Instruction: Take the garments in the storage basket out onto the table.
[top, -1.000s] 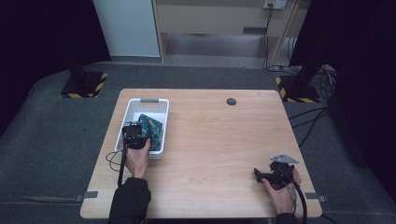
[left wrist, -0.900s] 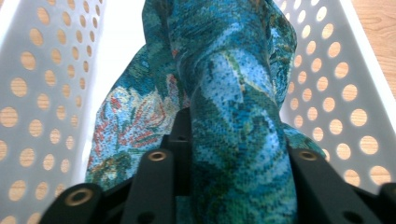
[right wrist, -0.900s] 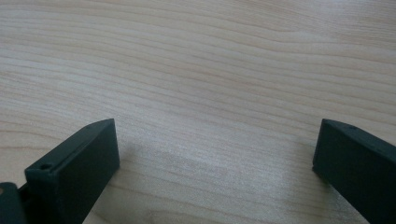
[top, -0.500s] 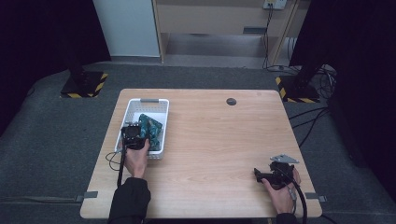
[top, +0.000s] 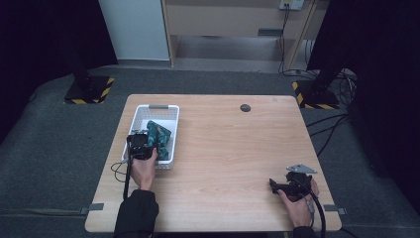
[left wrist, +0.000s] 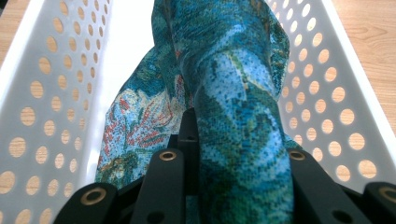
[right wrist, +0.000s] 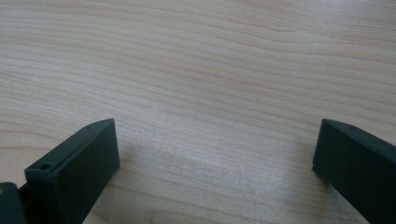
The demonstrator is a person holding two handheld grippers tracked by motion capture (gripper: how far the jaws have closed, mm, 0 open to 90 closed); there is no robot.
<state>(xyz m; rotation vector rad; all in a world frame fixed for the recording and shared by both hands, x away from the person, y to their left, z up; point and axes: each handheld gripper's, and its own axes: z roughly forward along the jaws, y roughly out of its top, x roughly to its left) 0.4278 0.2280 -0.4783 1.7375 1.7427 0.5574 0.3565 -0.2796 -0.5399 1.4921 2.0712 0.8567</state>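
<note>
Looks like the grab is done, the lift isn't: left gripper [top: 140, 145] has its fingers clamped on the teal patterned cloth [left wrist: 224, 93], which sits inside the white basket [top: 168, 113] at the tabletop's left. Right gripper [top: 287, 187] rests near-right, fingers wide, empty.

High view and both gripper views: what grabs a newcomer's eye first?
The blue-green patterned cloth, bunched inside the white perforated basket at the table's left, with the left gripper shut on a fold of it. Next, the right gripper at the near right corner, jaws wide open over the bare wooden table.
</note>
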